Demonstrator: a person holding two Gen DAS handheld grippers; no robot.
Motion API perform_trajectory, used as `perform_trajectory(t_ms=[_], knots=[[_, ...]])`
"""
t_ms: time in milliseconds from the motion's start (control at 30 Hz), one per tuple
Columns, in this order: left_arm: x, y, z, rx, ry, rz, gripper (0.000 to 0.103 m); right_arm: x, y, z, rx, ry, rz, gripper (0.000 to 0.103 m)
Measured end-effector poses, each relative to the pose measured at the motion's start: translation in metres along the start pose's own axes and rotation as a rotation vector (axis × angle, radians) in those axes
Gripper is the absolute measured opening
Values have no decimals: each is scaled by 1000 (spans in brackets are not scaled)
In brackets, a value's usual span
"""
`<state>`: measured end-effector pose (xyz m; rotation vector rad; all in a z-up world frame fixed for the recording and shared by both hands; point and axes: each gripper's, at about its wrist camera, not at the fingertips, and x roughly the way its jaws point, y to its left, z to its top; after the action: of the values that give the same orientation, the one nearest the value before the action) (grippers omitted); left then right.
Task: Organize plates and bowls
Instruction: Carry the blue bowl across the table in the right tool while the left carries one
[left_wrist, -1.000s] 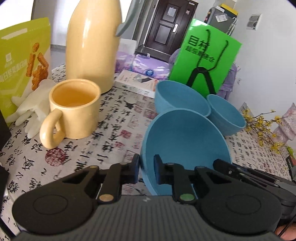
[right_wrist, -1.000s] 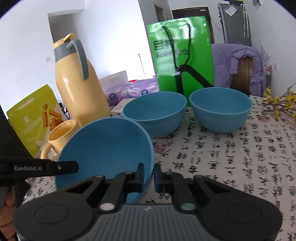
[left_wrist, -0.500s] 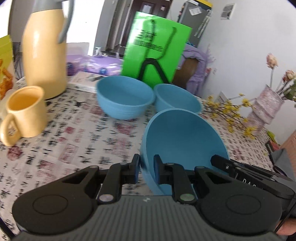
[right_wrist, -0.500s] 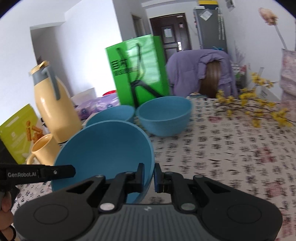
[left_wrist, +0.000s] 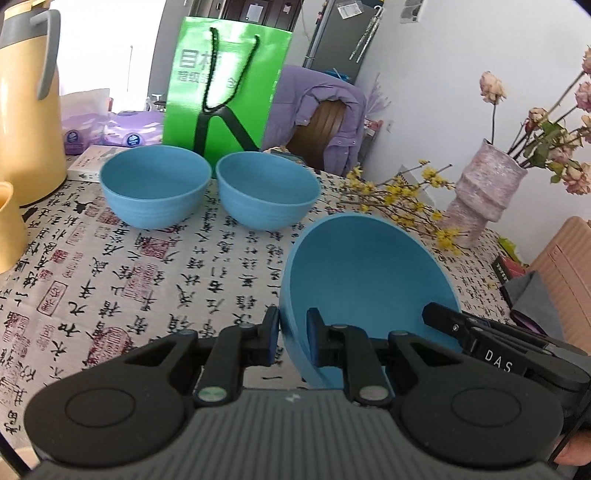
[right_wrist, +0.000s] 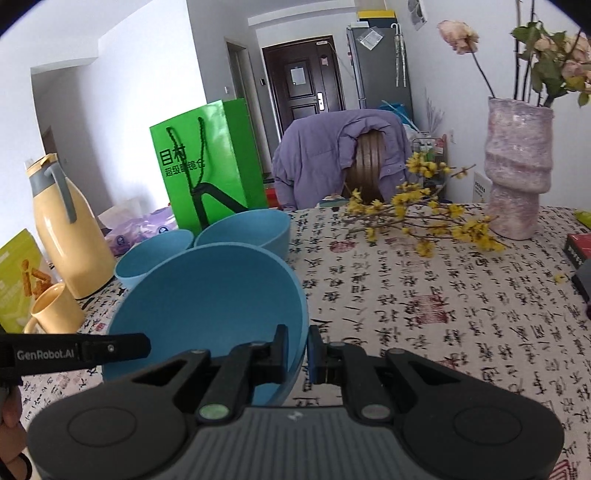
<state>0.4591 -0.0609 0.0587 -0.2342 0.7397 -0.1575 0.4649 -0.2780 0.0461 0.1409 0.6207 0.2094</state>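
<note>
Surface: a table was covered by a cloth (left_wrist: 155, 280) printed with black calligraphy and red seals.
Held bowl: a blue bowl (left_wrist: 369, 280) was carried tilted above the cloth, its opening turned toward both cameras, near the front of the table.
Left gripper: the left gripper (left_wrist: 291, 332) was seen pinching the bowl's left rim, one pad outside the wall and one inside.
Right gripper: the right gripper (right_wrist: 297, 350) was seen clamped on the opposite rim, the wall caught between its pads.
Other bowls: two more blue bowls (left_wrist: 155, 192) (left_wrist: 267, 194) were set upright side by side on the cloth, just in front of a green paper bag (left_wrist: 225, 85).
Left edge: a yellow thermos jug (right_wrist: 68, 236) and a yellow mug (right_wrist: 51, 312) were placed beside a green snack packet (right_wrist: 18, 277).
Right side: a pink textured vase (right_wrist: 517, 170) with dried roses was stood on the cloth, and a yellow-flowered branch (right_wrist: 424, 221) was laid near it.
Room: a purple jacket (right_wrist: 332, 155) was draped over a wooden chair behind the table; a dark door (right_wrist: 303, 88) was set in a white wall beyond.
</note>
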Motion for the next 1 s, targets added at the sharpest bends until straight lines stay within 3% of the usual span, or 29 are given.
perform_trajectory(t_ms=[433, 1000], knots=[[-40, -19, -37, 33, 27, 21, 16, -43, -3, -40, 0, 36, 4, 11], [-129, -31, -130, 21, 31, -7, 16, -151, 7, -116, -19, 32, 22, 11]])
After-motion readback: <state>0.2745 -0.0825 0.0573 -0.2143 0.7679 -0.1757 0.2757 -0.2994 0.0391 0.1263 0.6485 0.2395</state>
